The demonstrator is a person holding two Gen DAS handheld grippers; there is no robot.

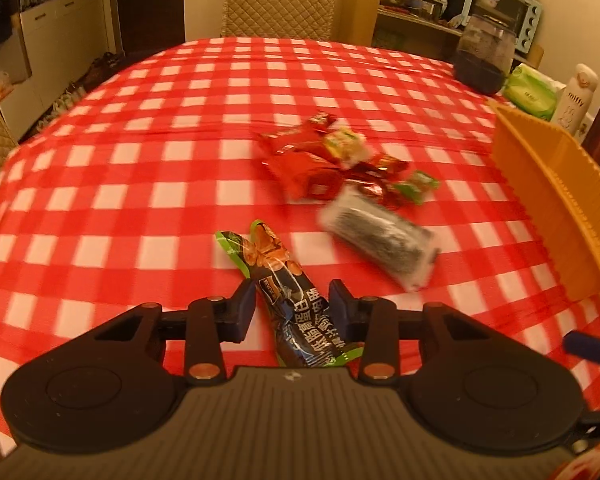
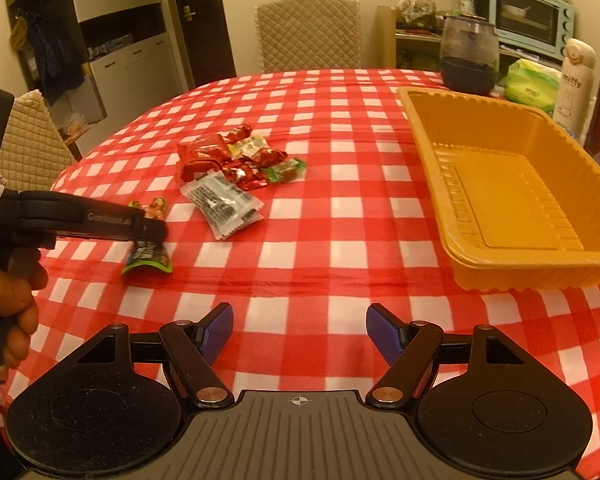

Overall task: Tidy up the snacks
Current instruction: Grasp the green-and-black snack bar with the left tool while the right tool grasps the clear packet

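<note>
My left gripper (image 1: 292, 300) straddles a long dark snack packet with green ends (image 1: 284, 284) that lies on the checked tablecloth; its jaws stand close on either side, and I cannot tell if the pads press on it. In the right wrist view the left gripper (image 2: 156, 232) sits over that packet (image 2: 148, 258). A clear packet with dark print (image 2: 220, 204) lies beside a pile of red and green wrapped snacks (image 2: 236, 158). An empty orange tray (image 2: 512, 188) stands at the right. My right gripper (image 2: 300, 332) is open and empty above the cloth.
The round table (image 2: 340, 240) has a red-and-white cloth. A dark glass jar (image 2: 468, 56), a green tissue pack (image 2: 532, 84) and a white bottle (image 2: 576, 80) stand at the far right. Quilted chairs (image 2: 308, 32) stand around the table.
</note>
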